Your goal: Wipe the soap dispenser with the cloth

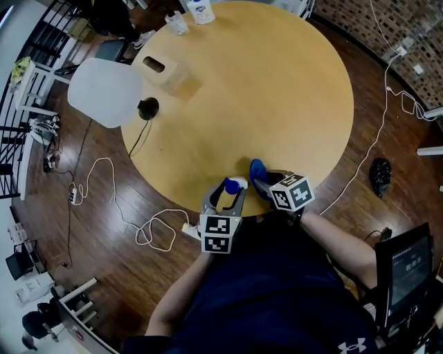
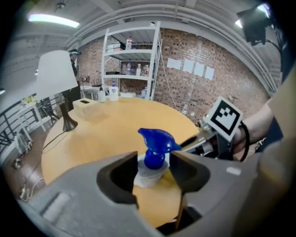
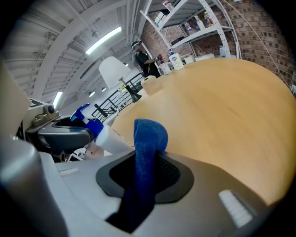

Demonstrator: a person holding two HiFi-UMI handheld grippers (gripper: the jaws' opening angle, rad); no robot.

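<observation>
At the near edge of the round desk, right in front of the person, the soap dispenser stands with its blue pump head up, and both tools are drawn in close around it. The left gripper comes at it from the person's side, angled downward, with its jaws partly apart and set on either side of the white body just under the pump. They sit close on both flanks, but no squeeze shows, so they read as open around the bottle and not clamped on it. That placement looks meant to steady the dispenser so it does not slide or tip when it is rubbed. The right gripper has its jaws closed on the blue cloth, pinching it low so that a rounded fold stands up past the tips. This leaves a soft pad of fabric leading, not bare plastic, which suits wiping a curved bottle. The fold sits just beside the dispenser, to its right in the head view, and whether it touches the bottle cannot be told. The wipe itself seems about to start, once the left jaws take hold. A white lamp and some bottles stand well away at the far side, clear of the work
</observation>
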